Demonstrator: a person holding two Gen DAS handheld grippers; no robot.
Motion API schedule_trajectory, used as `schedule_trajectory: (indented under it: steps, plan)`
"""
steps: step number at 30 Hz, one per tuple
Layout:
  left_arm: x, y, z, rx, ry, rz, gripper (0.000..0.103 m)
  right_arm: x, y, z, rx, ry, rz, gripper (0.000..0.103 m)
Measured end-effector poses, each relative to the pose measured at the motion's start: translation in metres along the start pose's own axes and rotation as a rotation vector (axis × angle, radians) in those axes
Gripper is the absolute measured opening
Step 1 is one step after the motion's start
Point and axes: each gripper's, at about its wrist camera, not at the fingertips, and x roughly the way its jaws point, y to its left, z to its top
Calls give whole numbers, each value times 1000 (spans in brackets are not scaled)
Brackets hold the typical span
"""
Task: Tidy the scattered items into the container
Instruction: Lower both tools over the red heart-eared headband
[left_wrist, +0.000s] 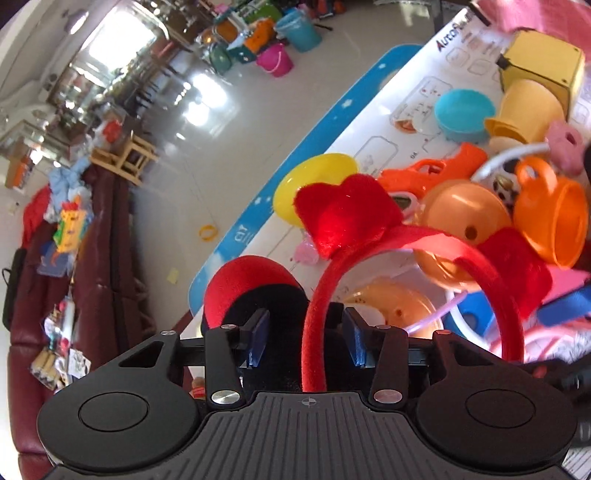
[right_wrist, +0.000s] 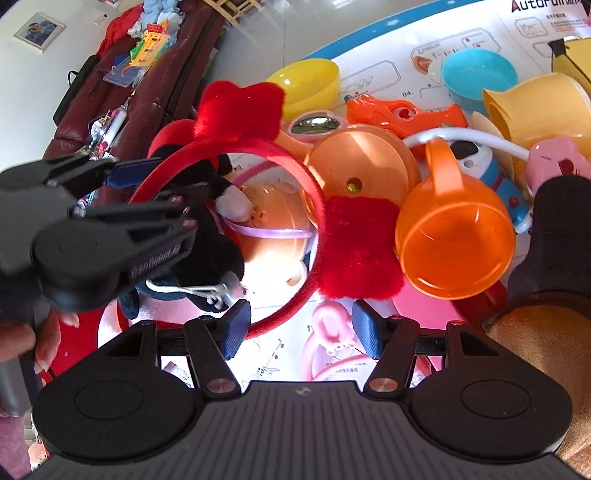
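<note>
At left, your left gripper (left_wrist: 306, 334) stood spread, with ribbed blue pads either side of the fuzzy red headband (left_wrist: 314, 295), neither pressing it. The headband arched in a hoop over the printed white mat (left_wrist: 406, 92), plush bow on top, among glossy plastic toys: a yellow half-shell (left_wrist: 306, 177) and a translucent orange cup (left_wrist: 546, 218). Your right gripper (right_wrist: 301, 332) was spread too, pinching nothing, with the hoop's velvety edge just beside its left pad. Couldn't tell where the container was.
</note>
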Motion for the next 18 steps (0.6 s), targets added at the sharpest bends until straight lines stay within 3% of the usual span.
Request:
schedule_trajectory:
  steps: [6, 9, 14, 18]
  plan:
    - [-31, -17, -41, -52, -55, -45, 52, -5, -15, -13, 9, 2, -32, 66]
    - [-51, -28, -64, -97, -75, -106, 51, -12, -23, -22, 9, 3, -45, 66]
    - [-73, -46, -96, -224, -52, -266, 34, -22, -29, -38, -18, 13, -58, 66]
    - [-72, -52, -113, -307, -31, -318, 26, -27, -28, -50, -67, 23, -72, 66]
